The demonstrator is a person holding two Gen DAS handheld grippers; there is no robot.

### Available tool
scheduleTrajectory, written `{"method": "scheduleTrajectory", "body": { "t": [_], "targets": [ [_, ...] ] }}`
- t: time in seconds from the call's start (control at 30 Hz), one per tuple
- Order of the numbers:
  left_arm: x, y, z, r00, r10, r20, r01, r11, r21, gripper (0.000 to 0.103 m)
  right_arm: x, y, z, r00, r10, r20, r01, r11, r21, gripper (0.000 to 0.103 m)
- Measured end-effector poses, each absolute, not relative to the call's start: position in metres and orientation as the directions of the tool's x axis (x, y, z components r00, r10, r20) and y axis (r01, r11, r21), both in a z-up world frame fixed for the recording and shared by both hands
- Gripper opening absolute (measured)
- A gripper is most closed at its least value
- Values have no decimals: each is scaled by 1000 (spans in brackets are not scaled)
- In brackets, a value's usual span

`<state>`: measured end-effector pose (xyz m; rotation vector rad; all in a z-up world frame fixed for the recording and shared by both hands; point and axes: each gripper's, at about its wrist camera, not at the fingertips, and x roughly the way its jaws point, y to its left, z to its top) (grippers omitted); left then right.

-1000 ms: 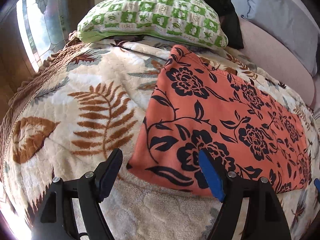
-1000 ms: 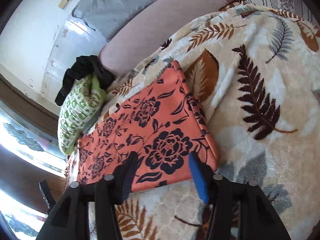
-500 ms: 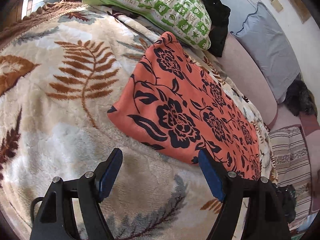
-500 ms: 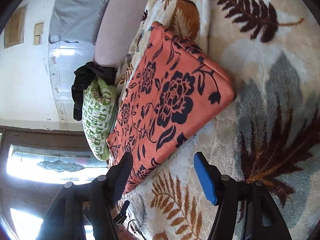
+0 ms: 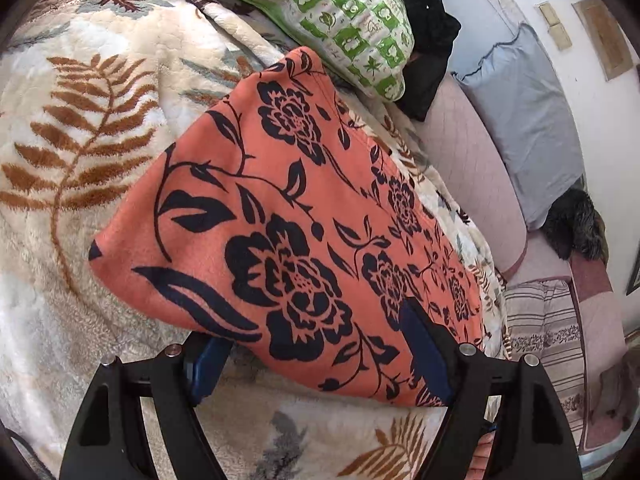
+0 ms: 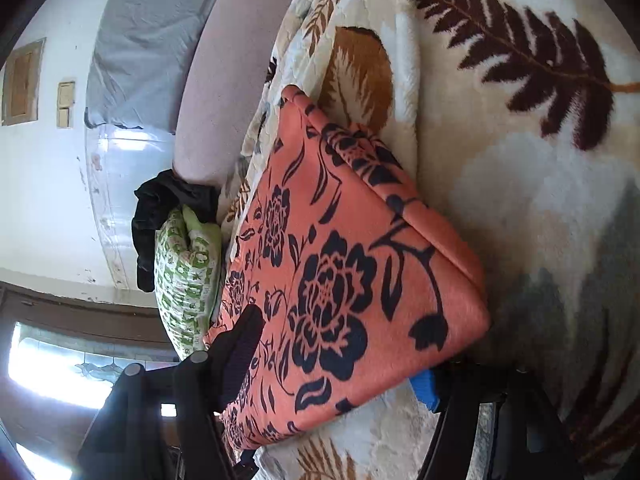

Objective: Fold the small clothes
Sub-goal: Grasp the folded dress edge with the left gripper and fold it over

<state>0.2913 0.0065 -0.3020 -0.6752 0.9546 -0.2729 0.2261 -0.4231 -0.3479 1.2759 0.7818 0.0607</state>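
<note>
Since the earlier frames both grippers have closed in on the near edge of the orange floral cloth (image 5: 280,216), which a second ago lay just beyond their tips. Now the left gripper (image 5: 316,354) straddles that edge with its fingers spread wide: one blue pad sits half under the cloth's near left corner, the other rests on top of the fabric further right. The right gripper (image 6: 340,364) straddles the cloth's other near corner in the same way, fingers wide, its dark finger lying over the fabric on the left and the blue pad (image 6: 426,390) peeking out from beneath the corner on the right. Neither pair has pinched together.

The cloth, orange with black roses and leaves, lies folded flat on the bed's fleece blanket (image 5: 92,128), which is cream with brown fern fronds. It runs from the grippers away toward the far end, where its far corner reaches just beside a green-and-white patterned pillow (image 5: 340,12). A black garment (image 5: 428,36) is bunched behind that pillow. Along the right side of the bed, in the left wrist view, a pink cushion edge and a grey pillow (image 5: 532,120) sit against the white wall.
</note>
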Motion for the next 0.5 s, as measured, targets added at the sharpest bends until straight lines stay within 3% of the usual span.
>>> {"method": "scheduleTrajectory", "body": {
  "t": [0.1, 0.23, 0.27, 0.3, 0.5],
  "targets": [
    [294, 3, -296, 601, -490, -632, -40, 771, -636, 78, 235, -421, -344, 754, 435, -493, 354, 363, 862, 70],
    [298, -3, -293, 636, -453, -625, -13, 803, -595, 47, 246, -417, -339, 754, 433, -494, 324, 408, 853, 66],
    [300, -4, -294, 633, -443, -635, -13, 814, -581, 39, 246, -417, -339, 751, 426, -505, 330, 419, 846, 51],
    [301, -4, -296, 629, -439, -641, -15, 818, -575, 37, 247, -418, -340, 745, 416, -521, 339, 436, 834, 27],
    [302, -5, -301, 626, -437, -646, -16, 821, -571, 20, 248, -412, -328, 736, 353, -578, 335, 553, 763, 19]
  ]
}}
